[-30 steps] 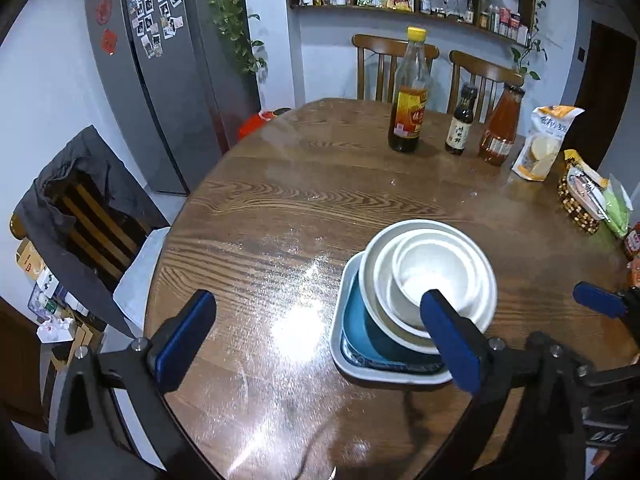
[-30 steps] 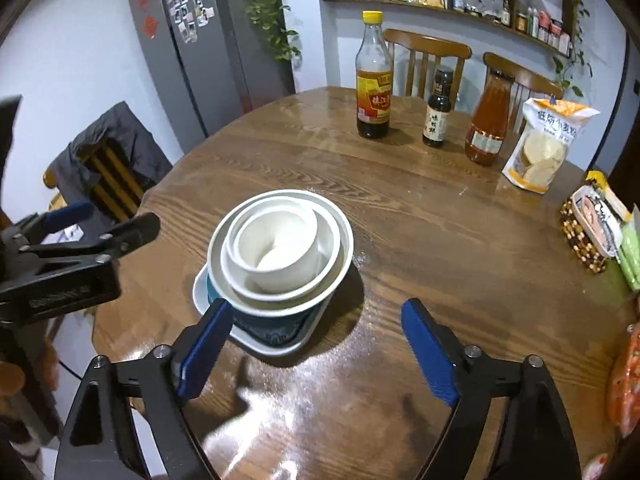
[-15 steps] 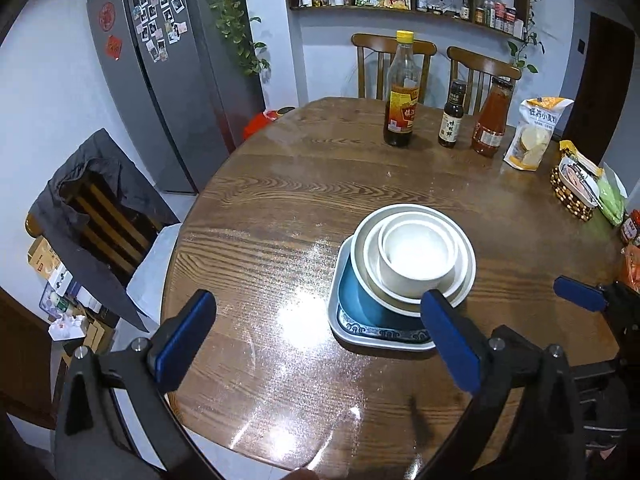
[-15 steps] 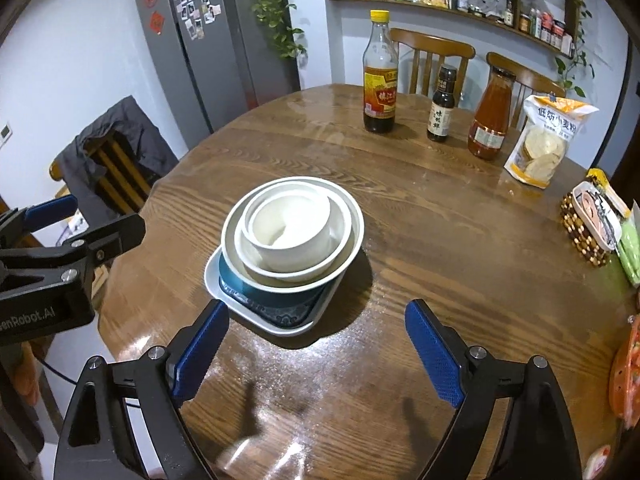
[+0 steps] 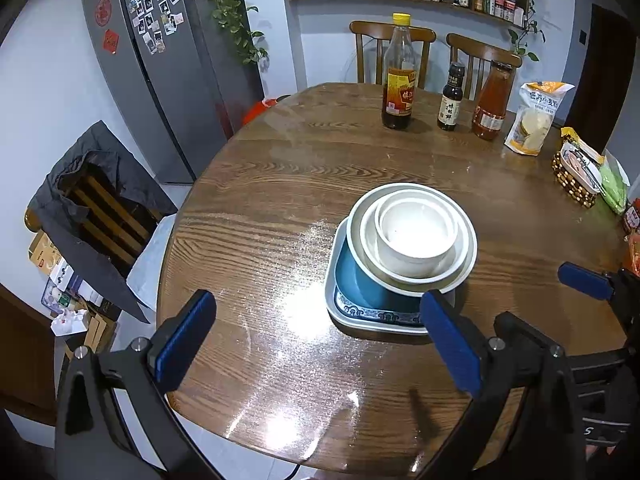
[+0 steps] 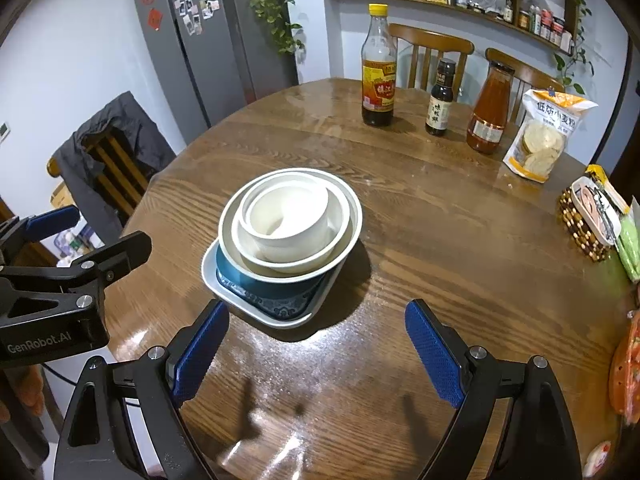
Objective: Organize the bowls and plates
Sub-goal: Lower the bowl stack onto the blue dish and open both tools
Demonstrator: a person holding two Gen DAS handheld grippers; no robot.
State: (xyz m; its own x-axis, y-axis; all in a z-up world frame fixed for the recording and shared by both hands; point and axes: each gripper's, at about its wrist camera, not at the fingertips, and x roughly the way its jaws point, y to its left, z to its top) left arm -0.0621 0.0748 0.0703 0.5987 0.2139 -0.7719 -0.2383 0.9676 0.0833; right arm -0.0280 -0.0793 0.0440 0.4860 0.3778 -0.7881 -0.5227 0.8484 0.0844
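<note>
On the round wooden table stands one stack. A square blue plate with a white rim carries a wide pale plate, a white bowl and a smaller white bowl nested inside. My left gripper is open and empty, short of the stack's near left corner. My right gripper is open and empty too, just in front of the stack. One blue fingertip of the right gripper shows at the right of the left wrist view.
At the far side stand a tall vinegar bottle, a small dark bottle, an orange sauce bottle and a snack bag. A beaded basket sits at the right edge. A chair with a dark jacket and a fridge are left.
The left gripper has drawn back from the stack, which now sits farther off and smaller in its view. The right gripper has hardly moved. Both stay open.
</note>
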